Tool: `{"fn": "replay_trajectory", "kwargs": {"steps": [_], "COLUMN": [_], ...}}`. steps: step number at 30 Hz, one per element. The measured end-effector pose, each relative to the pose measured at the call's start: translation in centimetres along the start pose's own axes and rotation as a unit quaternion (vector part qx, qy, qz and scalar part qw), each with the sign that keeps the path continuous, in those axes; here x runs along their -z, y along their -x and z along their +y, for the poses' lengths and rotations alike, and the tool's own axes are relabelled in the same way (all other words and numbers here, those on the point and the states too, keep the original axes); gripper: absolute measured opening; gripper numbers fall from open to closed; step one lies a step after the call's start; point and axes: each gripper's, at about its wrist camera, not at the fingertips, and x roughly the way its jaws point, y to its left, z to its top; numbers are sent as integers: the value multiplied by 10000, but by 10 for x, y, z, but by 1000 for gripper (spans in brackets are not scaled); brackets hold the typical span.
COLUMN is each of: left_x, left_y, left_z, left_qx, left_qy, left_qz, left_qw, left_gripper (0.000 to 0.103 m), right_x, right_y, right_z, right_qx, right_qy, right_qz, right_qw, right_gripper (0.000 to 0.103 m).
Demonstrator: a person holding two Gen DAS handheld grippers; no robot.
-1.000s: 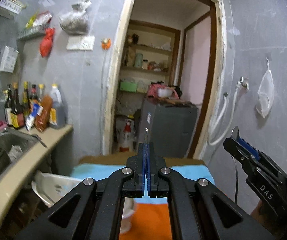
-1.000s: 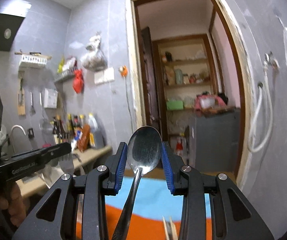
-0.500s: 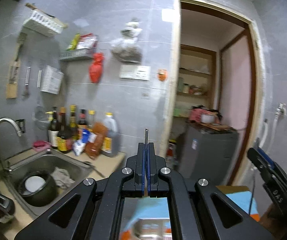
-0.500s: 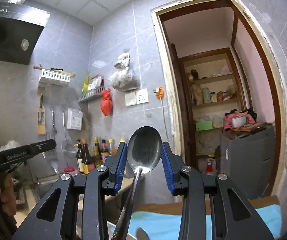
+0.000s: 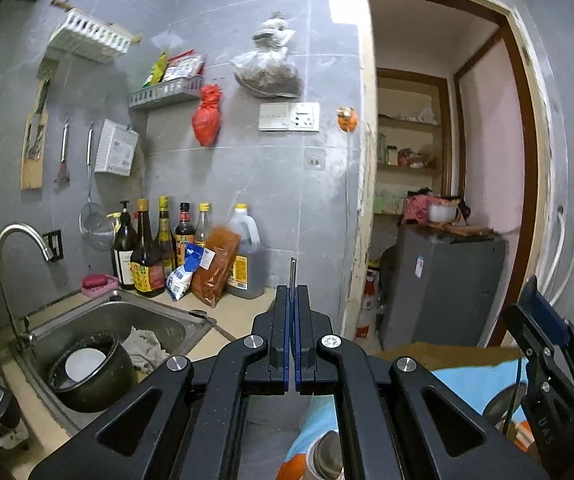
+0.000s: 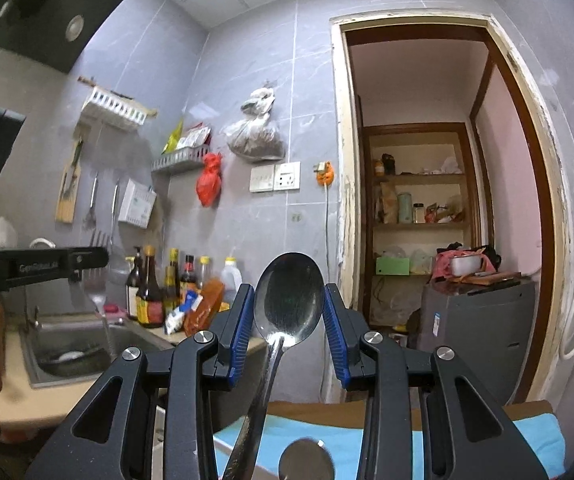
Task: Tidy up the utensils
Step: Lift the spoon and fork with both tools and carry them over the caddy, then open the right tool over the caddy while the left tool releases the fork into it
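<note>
Between the blue pads of the right gripper [image 6: 289, 312] we are holding a spoon [image 6: 287, 300] by the edges of its bowl, with the bowl upright and the handle running down out of view between the arms. Our left gripper [image 5: 291, 320] is showing its fingers closed flat on a thin metal piece [image 5: 293, 272] that is poking up past the tips. Seen from the right wrist, it is looking like a fork [image 6: 97, 284], though blur is hiding the detail. On the left gripper's side we are reading "GenRobot.ai", and "DAS" on the right one. Bottle labels beside the sink [image 5: 87, 320] are too small to read. Below, a second spoon [image 6: 306, 460] is lying on the blue cloth [image 6: 535, 436], partly cut off by the frame.
</note>
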Motion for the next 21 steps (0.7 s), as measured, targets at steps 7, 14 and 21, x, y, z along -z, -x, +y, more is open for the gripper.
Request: {"fn": "replay_trajectory", "kwargs": {"steps": [7, 14, 21], "left_x": [17, 30, 37], "left_y": [-3, -4, -9], "left_z": [-20, -30, -32], "left_qx": [-87, -131, -97], "left_qy": [-456, -604, -623], "left_qz": [-70, -27, 143], "left_qw": [9989, 9981, 9979], "left_gripper": [0, 0, 0], "right_x": [17, 27, 36], "right_y": [3, 1, -1], "right_z": [9, 17, 16], "right_qx": [-61, -162, -208], "right_qy": [281, 527, 539], "right_qz": [-42, -54, 226], "right_qw": [9996, 9985, 9981], "right_gripper": [32, 32, 32]}}
